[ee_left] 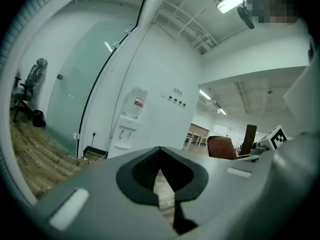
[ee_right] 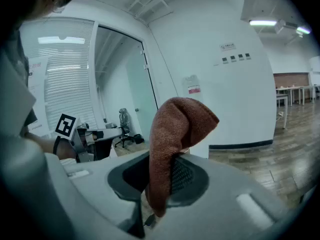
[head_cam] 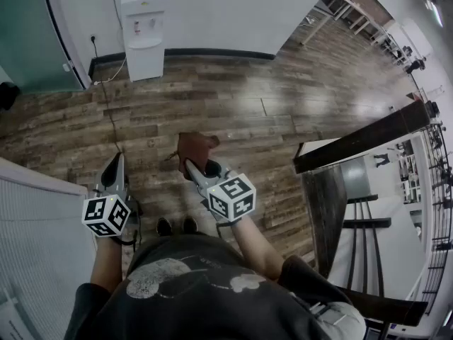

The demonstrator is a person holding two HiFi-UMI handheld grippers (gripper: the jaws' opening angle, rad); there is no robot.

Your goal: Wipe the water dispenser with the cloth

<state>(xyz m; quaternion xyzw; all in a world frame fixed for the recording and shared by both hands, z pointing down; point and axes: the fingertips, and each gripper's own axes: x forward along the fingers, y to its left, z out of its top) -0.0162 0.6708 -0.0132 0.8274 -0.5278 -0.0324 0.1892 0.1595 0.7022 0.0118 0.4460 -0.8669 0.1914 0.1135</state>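
Observation:
The white water dispenser (head_cam: 144, 30) stands against the far wall, well ahead of me; it shows too in the left gripper view as the dispenser (ee_left: 129, 125) with a bottle on top. A brown cloth (head_cam: 196, 147) is pinched in my right gripper (head_cam: 192, 168), and it rises as a folded cloth (ee_right: 172, 149) between the shut jaws in the right gripper view, hiding most of the dispenser (ee_right: 192, 86) behind it. My left gripper (head_cam: 114, 172) hangs at my left side, jaws shut with nothing between them (ee_left: 159, 171). Both grippers are far from the dispenser.
Wooden floor (head_cam: 269, 112) stretches between me and the dispenser. A cable (head_cam: 110, 108) runs from a wall socket across the floor. A glass partition (head_cam: 28, 41) is at the left, blinds (head_cam: 35, 246) at the near left, and a dark desk with chairs (head_cam: 354, 183) at the right.

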